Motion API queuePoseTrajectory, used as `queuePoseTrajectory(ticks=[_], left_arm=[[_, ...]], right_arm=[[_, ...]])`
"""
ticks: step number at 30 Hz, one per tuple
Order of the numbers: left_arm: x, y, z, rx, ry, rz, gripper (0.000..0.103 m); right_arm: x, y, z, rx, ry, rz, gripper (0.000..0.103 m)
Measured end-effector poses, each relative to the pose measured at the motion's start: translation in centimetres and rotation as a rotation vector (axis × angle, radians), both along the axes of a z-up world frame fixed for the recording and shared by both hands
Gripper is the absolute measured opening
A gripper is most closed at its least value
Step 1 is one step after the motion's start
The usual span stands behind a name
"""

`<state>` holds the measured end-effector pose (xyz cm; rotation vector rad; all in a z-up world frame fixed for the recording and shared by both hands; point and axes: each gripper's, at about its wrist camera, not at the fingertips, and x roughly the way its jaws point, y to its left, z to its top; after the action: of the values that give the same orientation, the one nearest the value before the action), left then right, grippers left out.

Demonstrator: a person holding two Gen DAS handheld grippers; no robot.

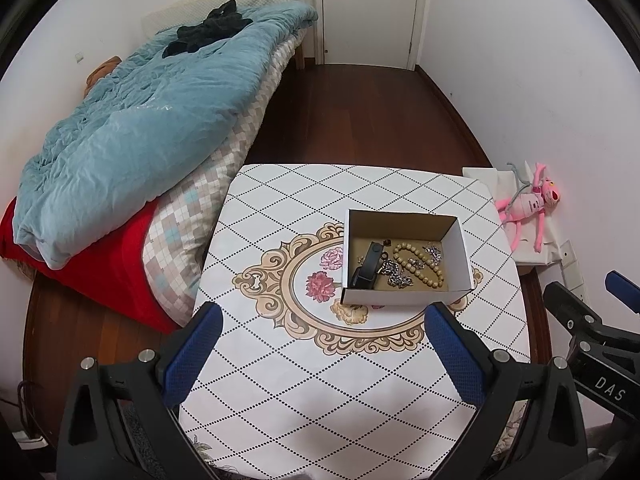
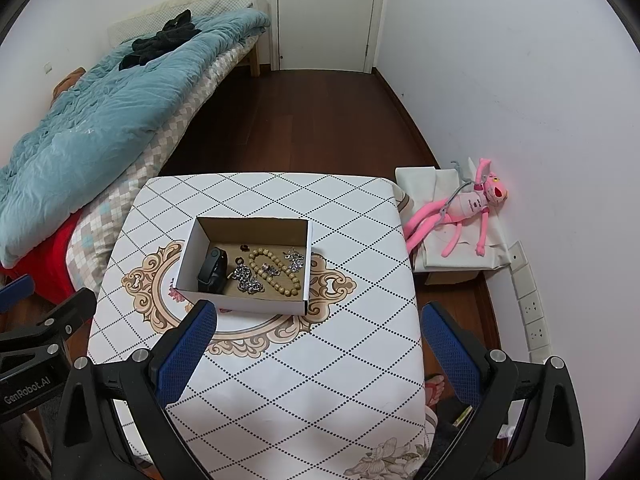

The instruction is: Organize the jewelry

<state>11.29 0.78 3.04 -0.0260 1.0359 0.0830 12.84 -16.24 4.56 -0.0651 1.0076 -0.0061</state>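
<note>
A white cardboard box [image 1: 400, 296] [image 2: 240, 300] sits on the table [image 1: 320, 380] [image 2: 300, 380] with a patterned cloth. Inside lie a black wristband [image 1: 366, 266] [image 2: 212, 270], a silver chain [image 1: 396, 274] [image 2: 246, 278], a tan bead bracelet [image 1: 420, 264] [image 2: 276, 272] and small silver pieces [image 1: 433, 252] [image 2: 295, 259]. My left gripper [image 1: 322, 320] is open and empty, hovering above the table on the near side of the box. My right gripper [image 2: 318, 316] is open and empty, near and right of the box. Each gripper shows at the edge of the other's view.
A bed with a teal duvet [image 1: 140, 128] [image 2: 88, 120] and red blanket [image 1: 100, 272] stands left of the table. A pink plush toy [image 1: 532, 204] [image 2: 468, 208] lies on a white-covered box at the right wall. A door [image 2: 324, 12] is at the far end.
</note>
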Motion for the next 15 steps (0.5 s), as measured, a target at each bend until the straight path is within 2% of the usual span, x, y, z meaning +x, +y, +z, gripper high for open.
queuePoseTrajectory(ticks=[15], left_arm=[[0.15,0.49,-0.28,-0.004,0.006,0.006,0.103]], right_arm=[[0.11,0.24,-0.12,-0.004,0.0,0.003,0.103]])
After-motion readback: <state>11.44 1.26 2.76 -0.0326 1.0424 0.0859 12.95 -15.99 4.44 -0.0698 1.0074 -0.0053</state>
